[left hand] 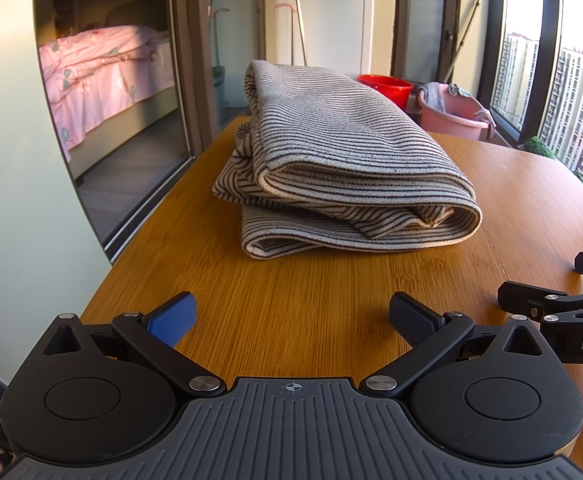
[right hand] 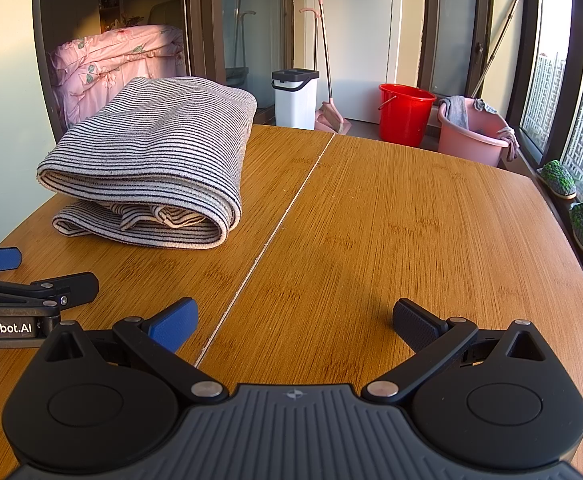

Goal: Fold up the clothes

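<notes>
A grey-and-black striped garment (left hand: 343,160) lies folded in a thick bundle on the wooden table (left hand: 291,288), straight ahead of my left gripper (left hand: 291,320). In the right wrist view the garment (right hand: 151,160) sits at the far left of the table (right hand: 391,220). My left gripper is open and empty, a short way in front of the bundle. My right gripper (right hand: 295,324) is open and empty over bare table, to the right of the bundle. Each gripper shows at the edge of the other's view: the right one (left hand: 563,300), the left one (right hand: 23,280).
A seam (right hand: 275,232) runs along the tabletop. Beyond the table's far edge stand a red bucket (right hand: 405,116), a pink basin (right hand: 475,132) with cloths, a white bin (right hand: 295,98) and brooms. A window lies to the right, a bedroom doorway to the left.
</notes>
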